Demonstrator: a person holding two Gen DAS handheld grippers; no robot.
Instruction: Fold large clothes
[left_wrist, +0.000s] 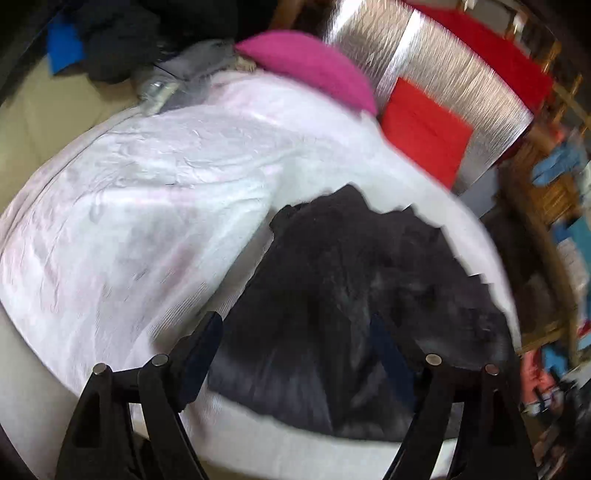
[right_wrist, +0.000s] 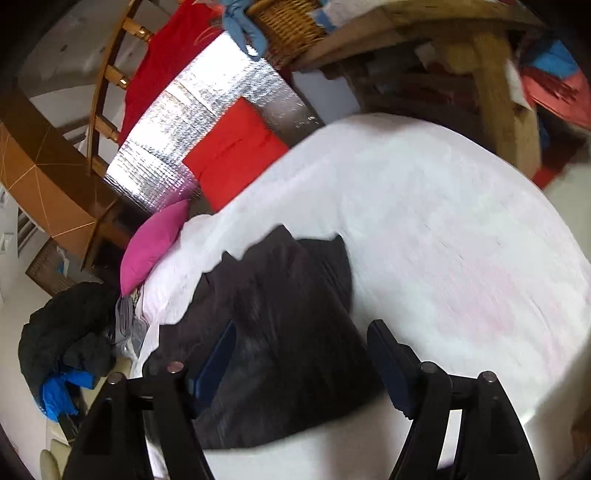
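My left hand-held gripper (left_wrist: 295, 332) and right hand-held gripper (right_wrist: 303, 343) both hang spread and empty above the dark garment (left_wrist: 354, 295) on the white bed (left_wrist: 147, 192).

From where I stand, nothing can be read: no label, brand, number or sign shows clearly. A faint curved mark on the red cloth (right_wrist: 173, 48) is too blurred to read.

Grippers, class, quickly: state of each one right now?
Left gripper: open, holding nothing, above the dark garment.
Right gripper: open, holding nothing, above the same garment.
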